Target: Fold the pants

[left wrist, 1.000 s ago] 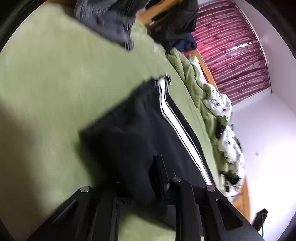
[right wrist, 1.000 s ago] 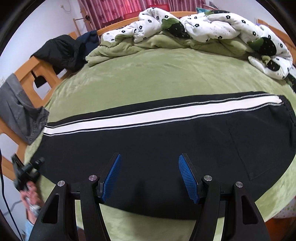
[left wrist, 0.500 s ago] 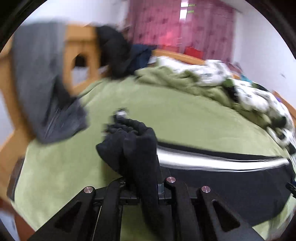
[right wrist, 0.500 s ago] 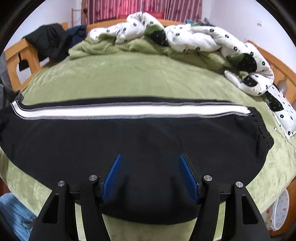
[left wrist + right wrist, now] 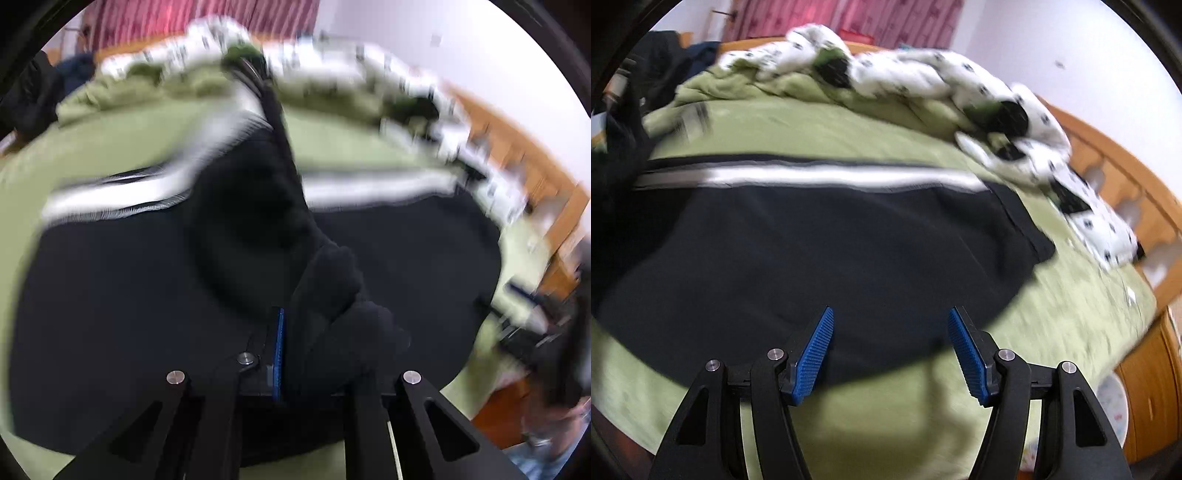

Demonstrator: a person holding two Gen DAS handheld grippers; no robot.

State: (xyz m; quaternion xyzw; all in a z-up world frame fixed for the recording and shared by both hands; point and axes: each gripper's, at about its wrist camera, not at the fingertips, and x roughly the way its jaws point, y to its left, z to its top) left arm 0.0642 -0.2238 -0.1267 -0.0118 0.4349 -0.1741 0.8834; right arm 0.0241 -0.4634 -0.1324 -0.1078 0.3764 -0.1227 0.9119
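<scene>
Tongs in the left hand (image 5: 291, 354) are clamped on a bunched wad of black cloth, 1 end of the pants (image 5: 147, 280), with only a thin strip of blue pad showing beside the fabric. The held end rises from the tongs and drapes away over the rest of the garment, which suggests it is being carried across to lay 1 half over the other. This view is heavily blurred, so finer detail is lost.

The right tongs (image 5: 890, 350) are spread wide with nothing between the 2 ribbed blue pads (image 5: 814, 356), hovering above the near edge of the pants (image 5: 831, 251), probably ready to pin or smooth the cloth.

The pants lie spread flat across the green bed cover (image 5: 960, 424), a white side stripe (image 5: 831, 175) running along the far edge. Beyond them, a white quilt with black spots (image 5: 960, 85) is heaped at the far side of the bed, against a wooden bed frame (image 5: 1108, 162). Red curtains (image 5: 849, 18) hang behind.
</scene>
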